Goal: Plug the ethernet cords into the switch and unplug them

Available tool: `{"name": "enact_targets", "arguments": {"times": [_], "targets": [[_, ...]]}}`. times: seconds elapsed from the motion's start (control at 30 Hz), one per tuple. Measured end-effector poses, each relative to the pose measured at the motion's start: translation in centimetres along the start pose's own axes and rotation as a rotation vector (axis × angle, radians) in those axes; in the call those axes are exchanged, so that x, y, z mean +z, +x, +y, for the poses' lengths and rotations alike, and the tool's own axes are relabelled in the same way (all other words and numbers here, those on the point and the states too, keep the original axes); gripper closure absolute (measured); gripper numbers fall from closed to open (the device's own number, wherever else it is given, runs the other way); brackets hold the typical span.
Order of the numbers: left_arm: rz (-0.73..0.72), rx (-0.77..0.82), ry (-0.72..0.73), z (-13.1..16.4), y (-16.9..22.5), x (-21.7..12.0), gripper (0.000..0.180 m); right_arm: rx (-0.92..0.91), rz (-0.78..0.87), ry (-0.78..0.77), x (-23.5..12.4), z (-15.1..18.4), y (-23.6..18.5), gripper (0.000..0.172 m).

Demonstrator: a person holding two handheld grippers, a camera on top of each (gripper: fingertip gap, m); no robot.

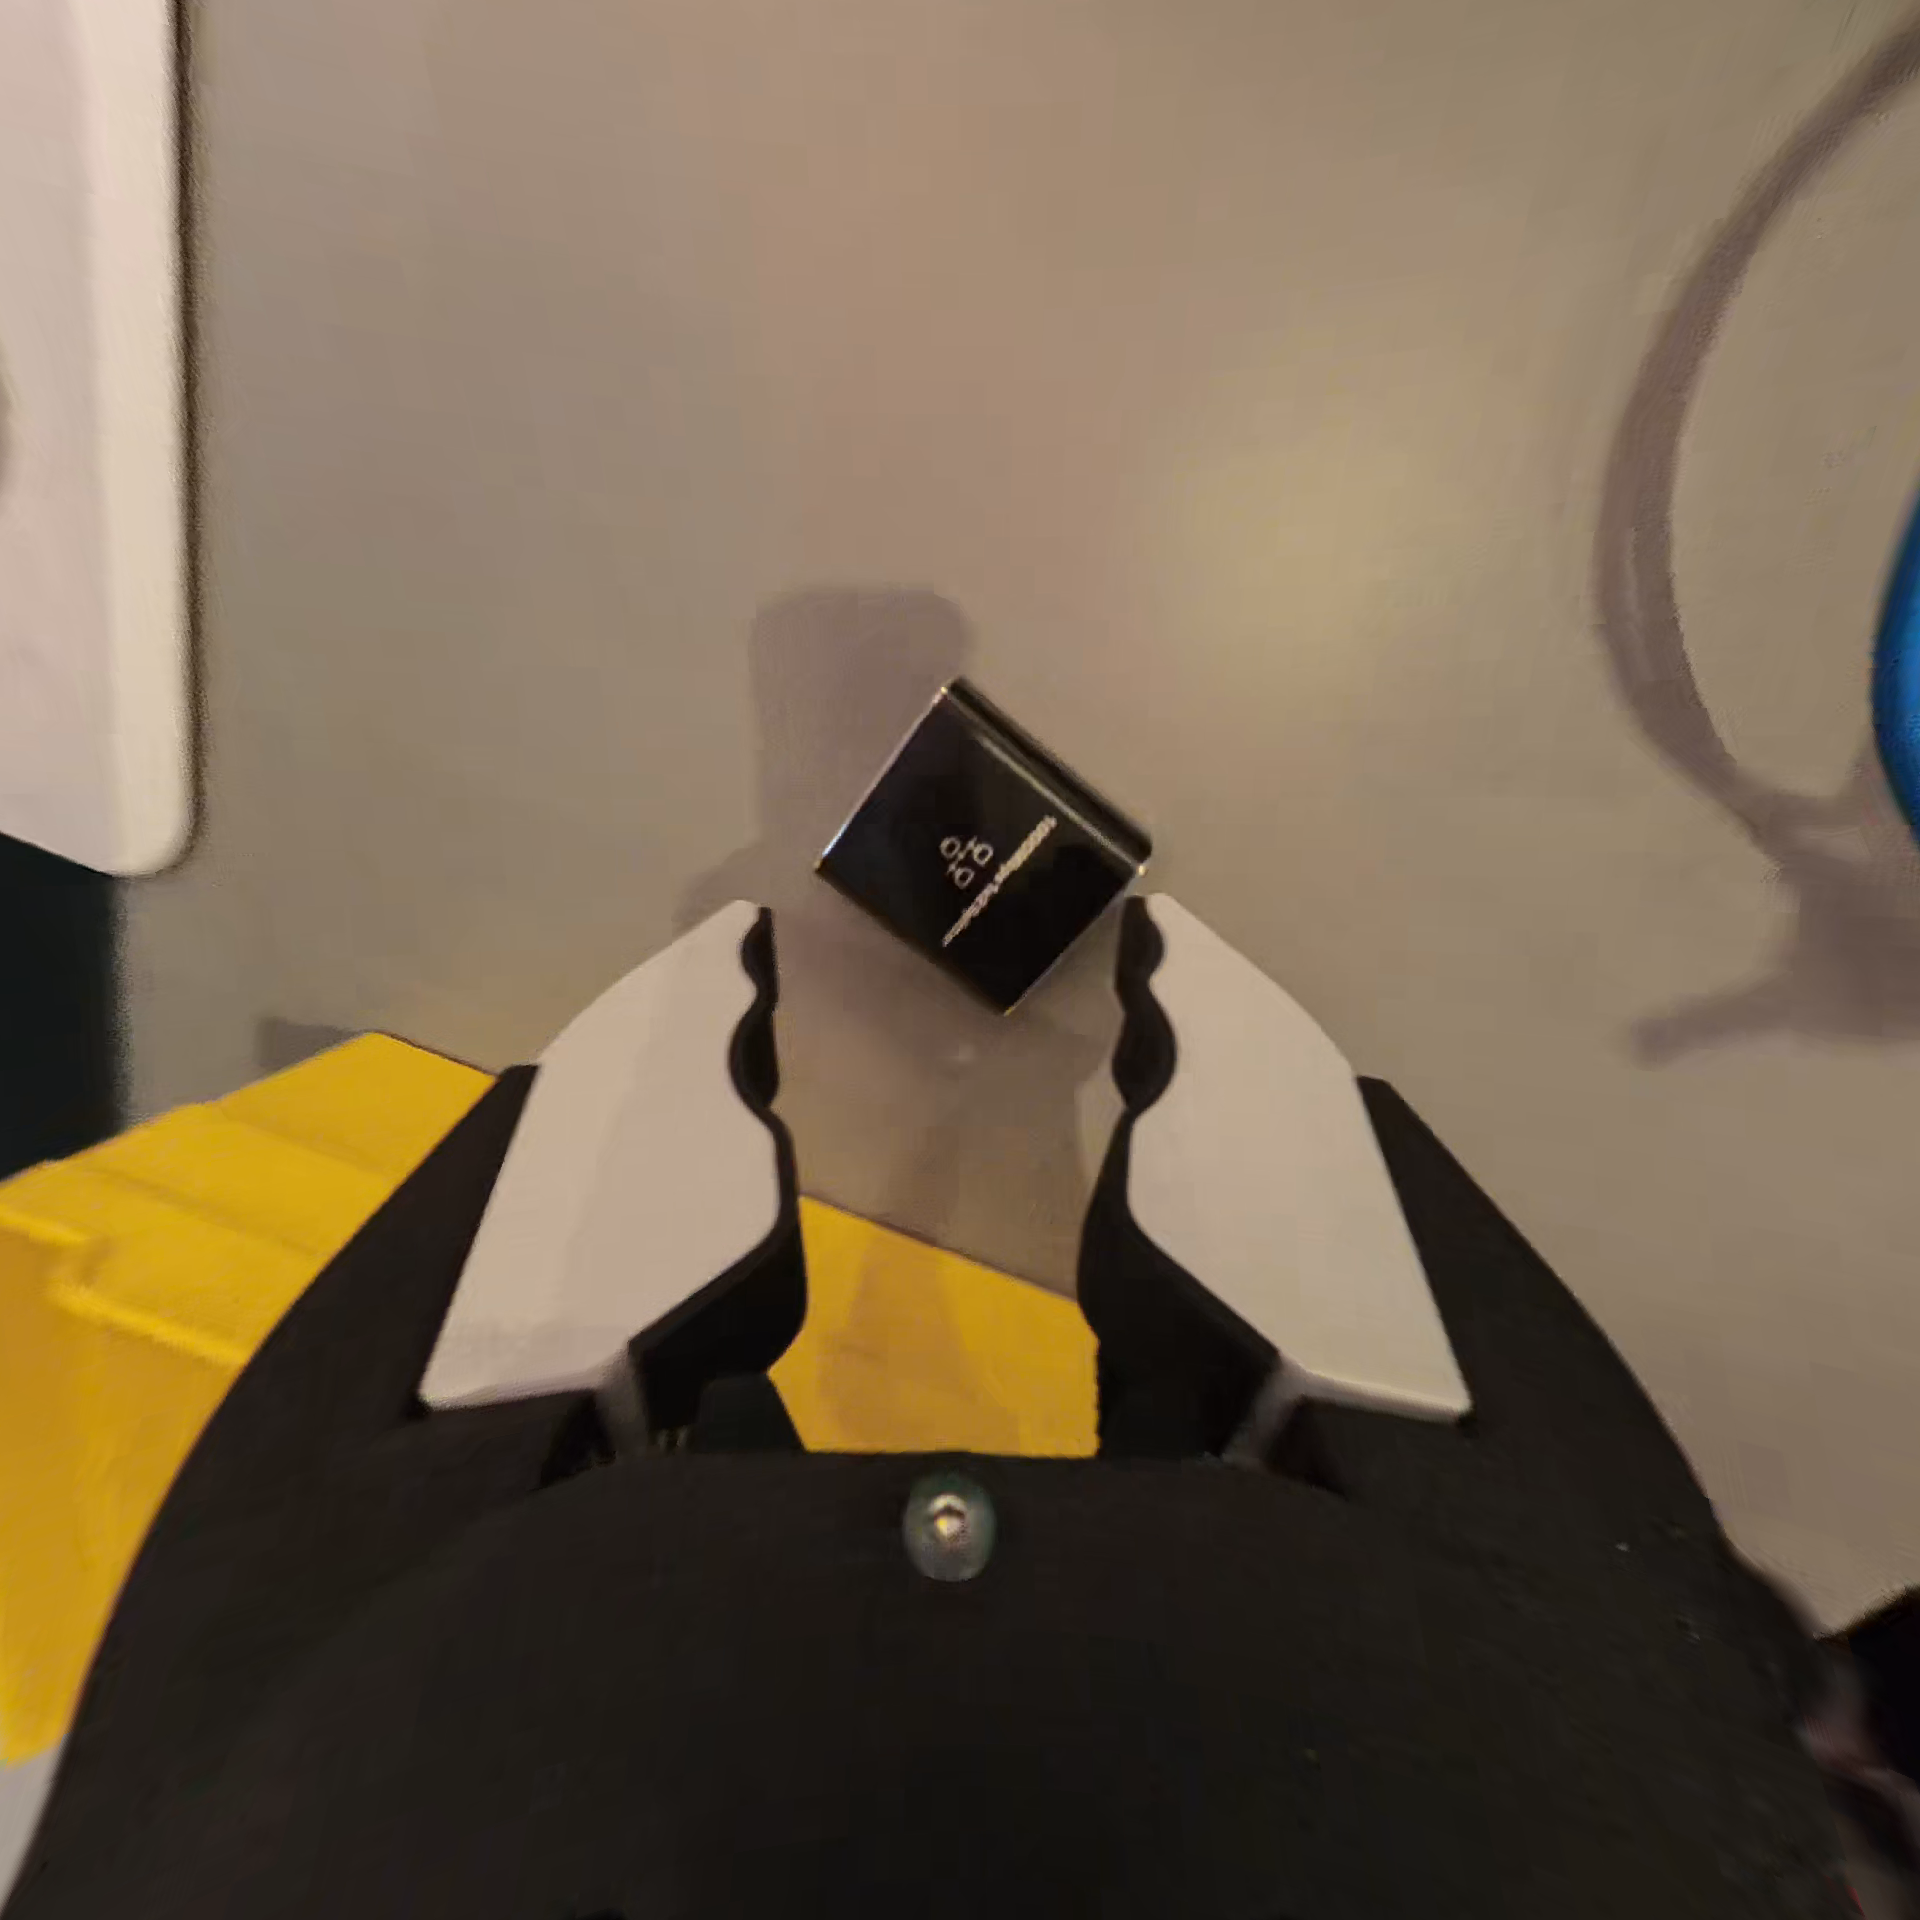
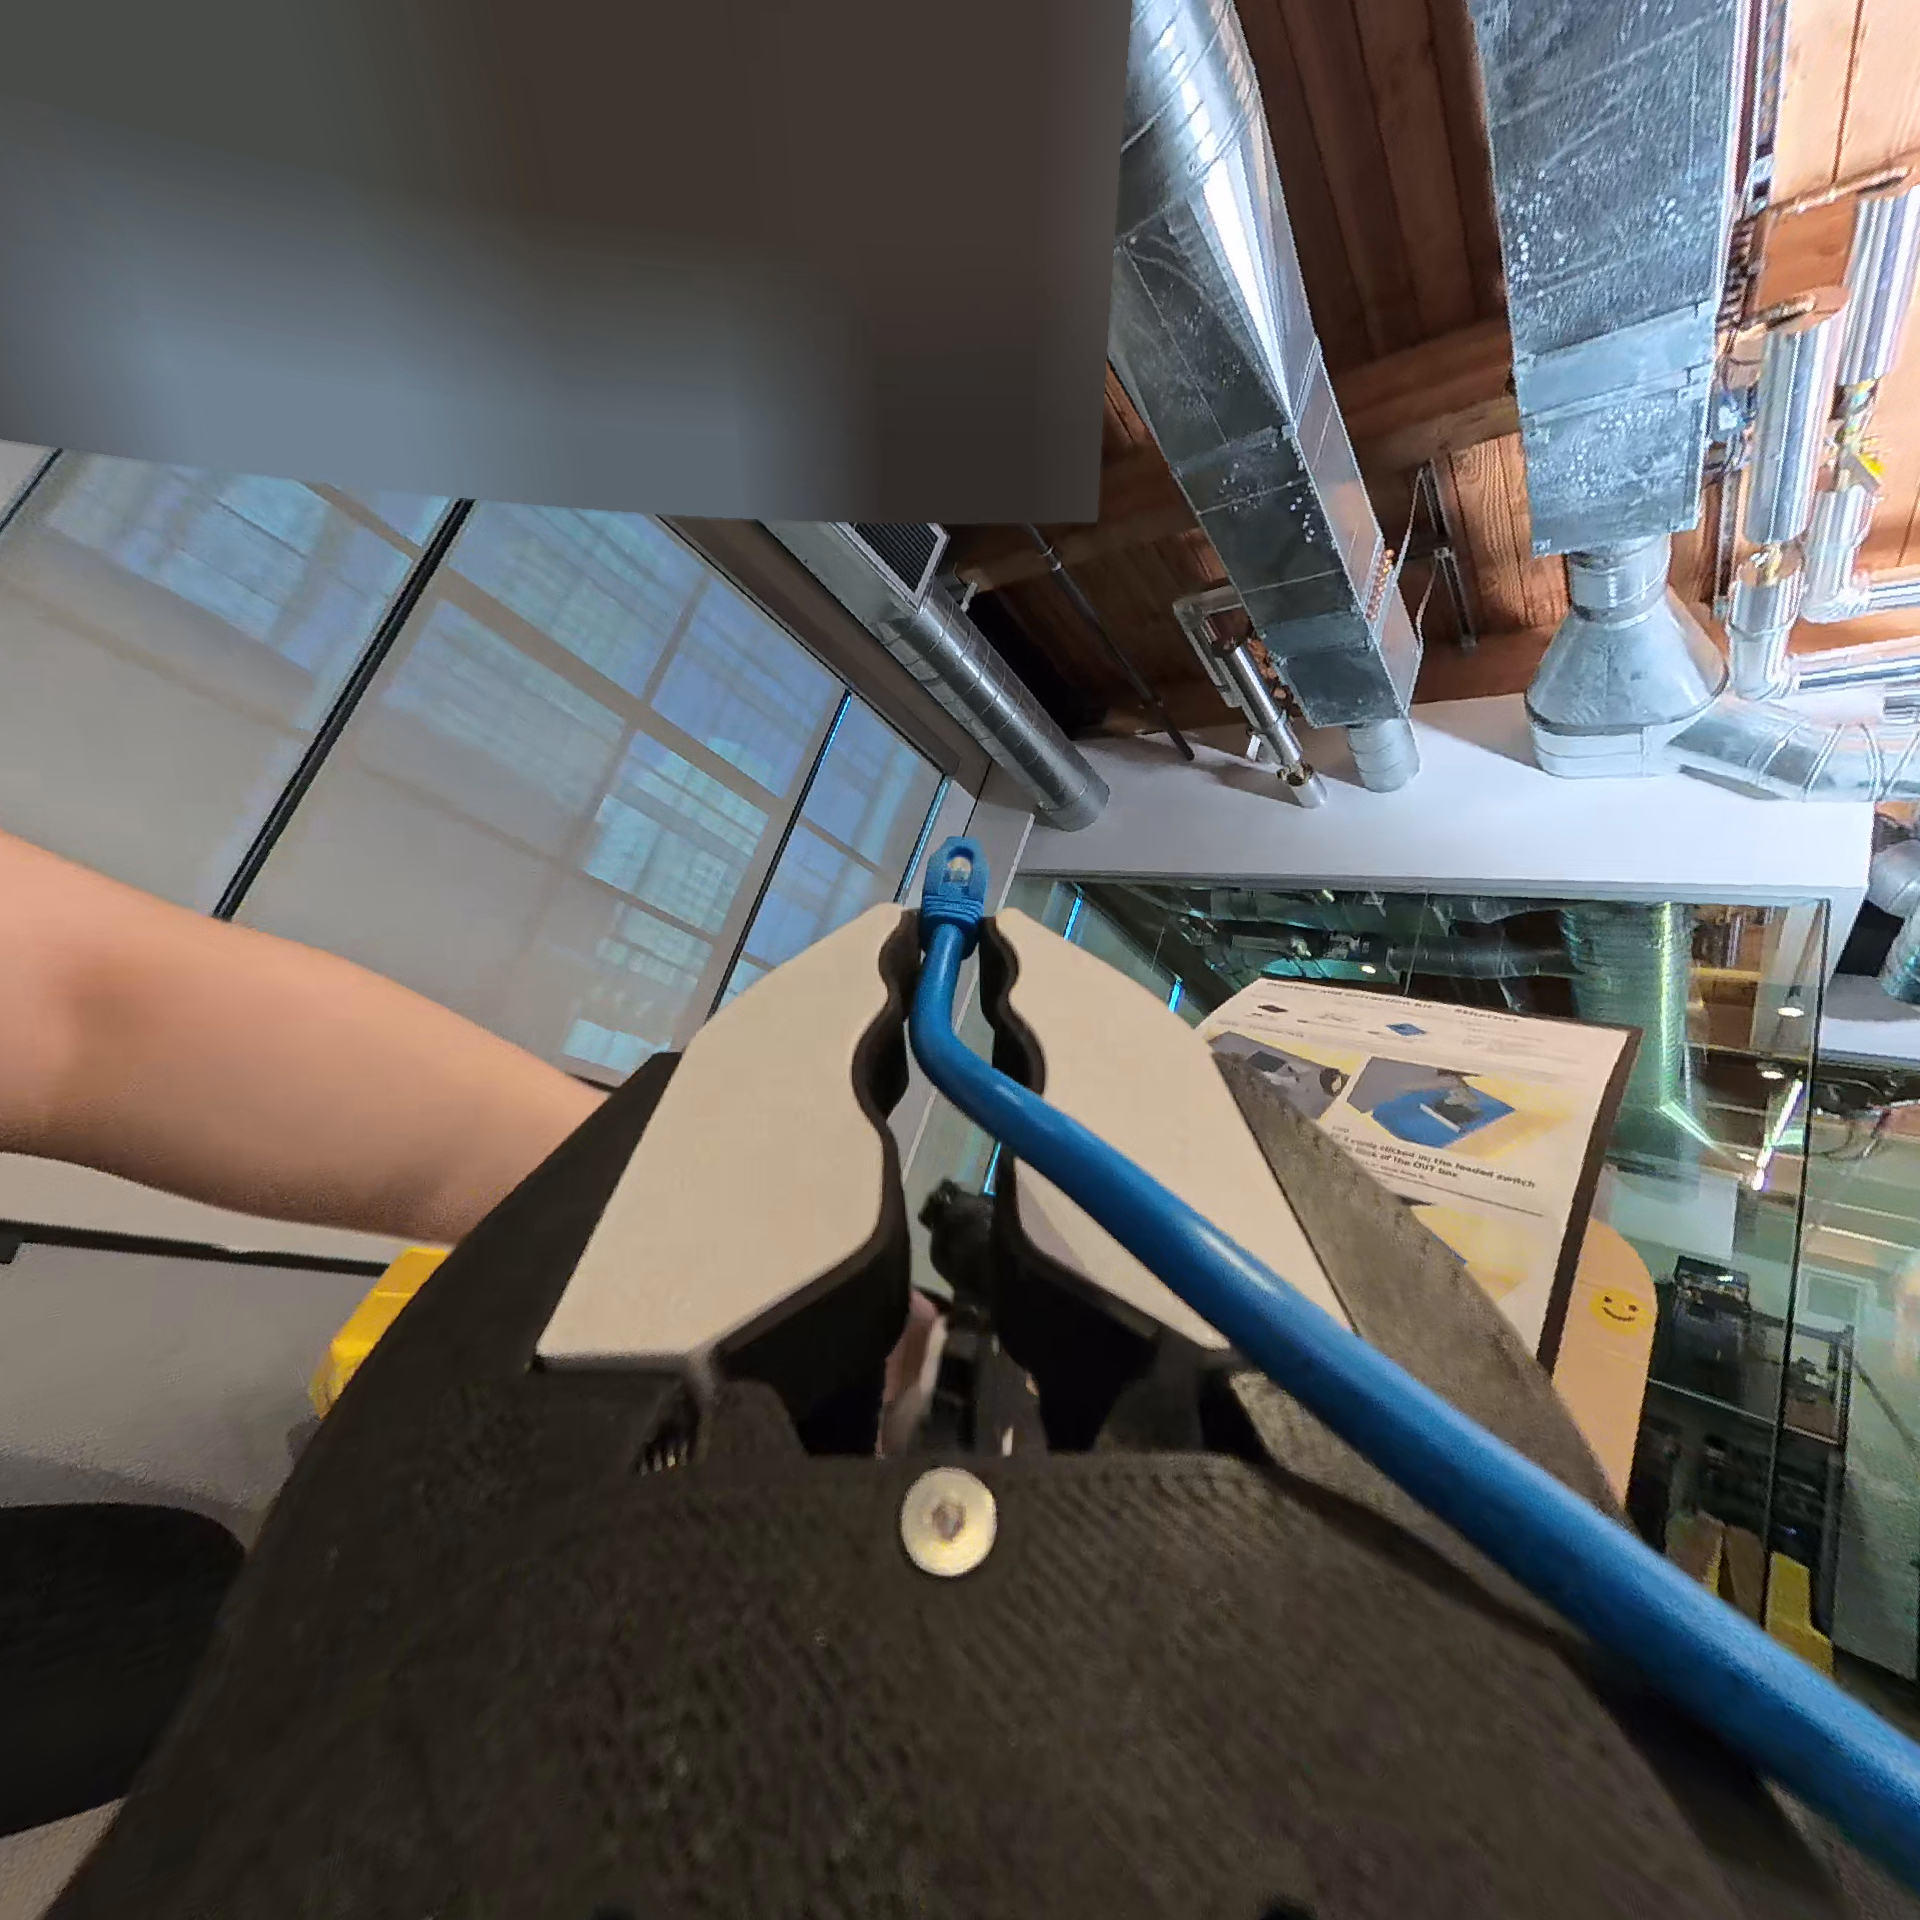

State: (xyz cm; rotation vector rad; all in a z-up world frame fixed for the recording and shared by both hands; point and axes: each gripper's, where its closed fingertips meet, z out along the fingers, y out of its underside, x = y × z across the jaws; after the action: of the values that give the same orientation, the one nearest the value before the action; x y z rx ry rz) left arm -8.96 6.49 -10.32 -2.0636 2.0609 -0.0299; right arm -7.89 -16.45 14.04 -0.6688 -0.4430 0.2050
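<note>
1. The left gripper [image 1: 951,914] has its fingers spread wide and released; nothing is pressed between the pads.
2. A small black switch [image 1: 982,847] lies tilted on the pale bench [image 1: 1247,416], just beyond the fingertips toward 12 o'clock, its lower corner dipping between them without touching the left pad.
3. A yellow bin [image 1: 208,1247] sits at 8 o'clock of that gripper.
4. The right gripper [image 2: 948,920] is raised toward the ceiling, fingers clenched on the blue ethernet cord [image 2: 1351,1382] just behind its plug [image 2: 956,873].
5. The cord trails away toward 4 o'clock.
6. A person's forearm [image 2: 208,1018] lies at 9 o'clock.
</note>
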Motion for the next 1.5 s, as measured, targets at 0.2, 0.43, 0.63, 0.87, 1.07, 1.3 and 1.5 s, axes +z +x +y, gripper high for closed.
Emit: {"name": "enact_targets", "arguments": {"times": [0.2,0.43,0.63,0.87,1.07,1.3,1.5], "targets": [[0.072,-0.404,-0.021,-0.2,0.6,3.9,0.091,-0.003,-0.005,0.032,-0.3,-1.0,0.0,0.161],[0.076,-0.434,-0.122,0.9,1.7,5.5,0.107,-0.011,-0.026,0.029,-0.1,-1.0,-0.7,0.16],[0.126,0.15,-0.176,1.3,2.9,5.2,0.108,0.023,-0.046,0.033,-0.1,-1.0,-0.7,0.16],[0.126,0.224,-0.201,1.8,3.3,5.2,0.094,0.021,-0.045,0.03,-0.2,-1.2,-0.5,0.16],[0.152,0.148,-0.151,1.0,3.2,5.2,0.119,0.02,-0.065,0.02,0.0,-1.0,-0.9,0.158],[0.156,0.204,-0.202,1.4,4.1,5.1,0.105,0.029,-0.065,0.019,0.0,-0.9,-0.8,0.158],[0.111,0.235,-0.152,0.8,3.9,4.9,0.12,0.031,-0.055,0.018,-0.1,-1.0,-0.5,0.158]]}}
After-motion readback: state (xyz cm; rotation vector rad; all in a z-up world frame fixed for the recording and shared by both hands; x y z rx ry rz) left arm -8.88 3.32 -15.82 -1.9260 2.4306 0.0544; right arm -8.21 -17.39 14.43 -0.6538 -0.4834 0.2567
